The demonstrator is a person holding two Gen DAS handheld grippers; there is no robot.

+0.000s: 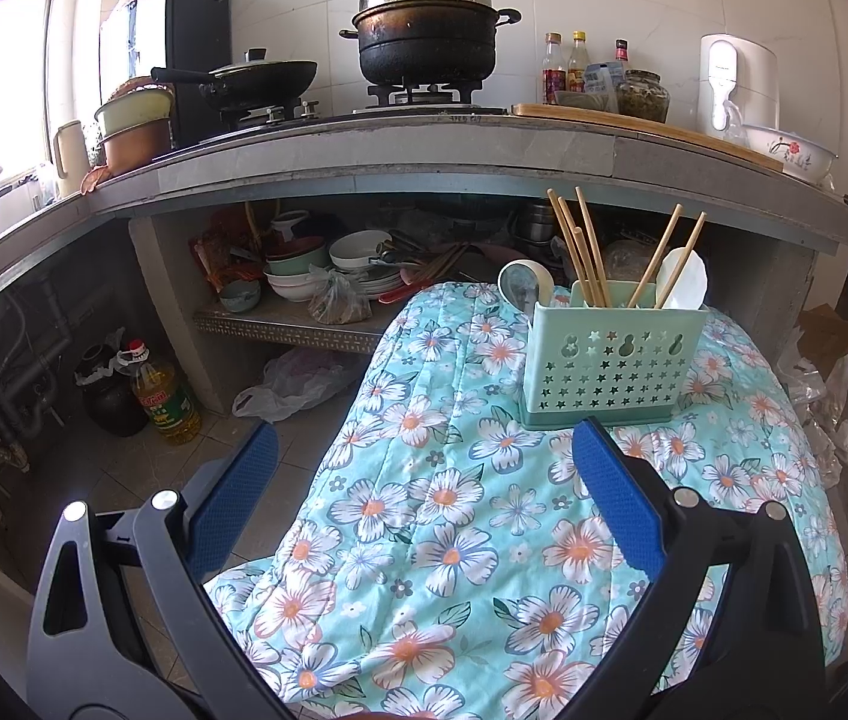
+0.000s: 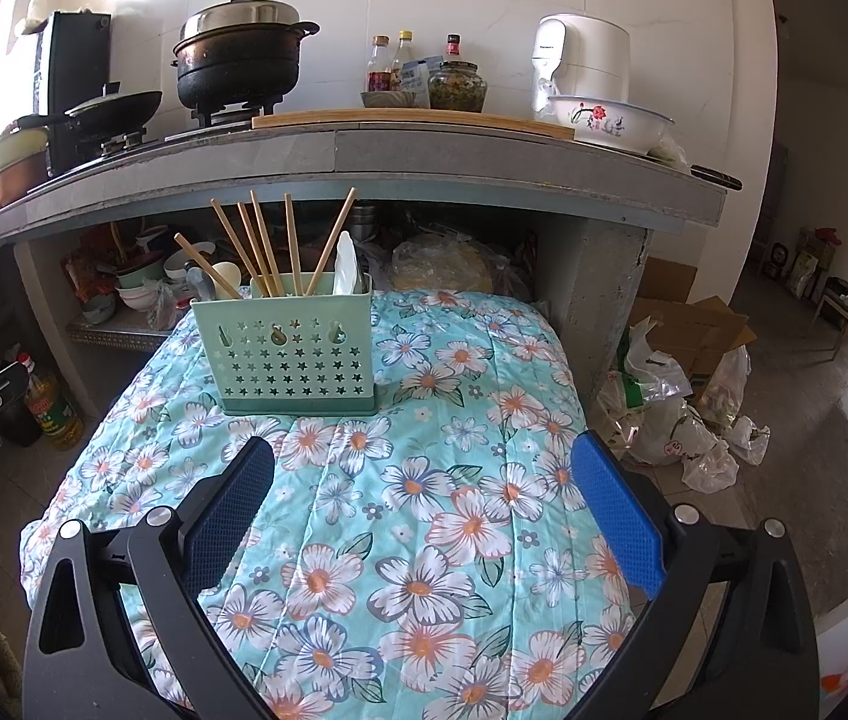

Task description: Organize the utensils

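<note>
While wide open, both tools (image 1: 424, 468) (image 2: 424, 474) empty

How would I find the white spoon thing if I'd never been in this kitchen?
Start at the flowery blue quilt spread below the stone counter. On its far end stands a pale green holder punched with little stars. The white spoon sticks up at the holder's right end; it is broad and white, while the chopsticks beside it are thin brown sticks.
</note>
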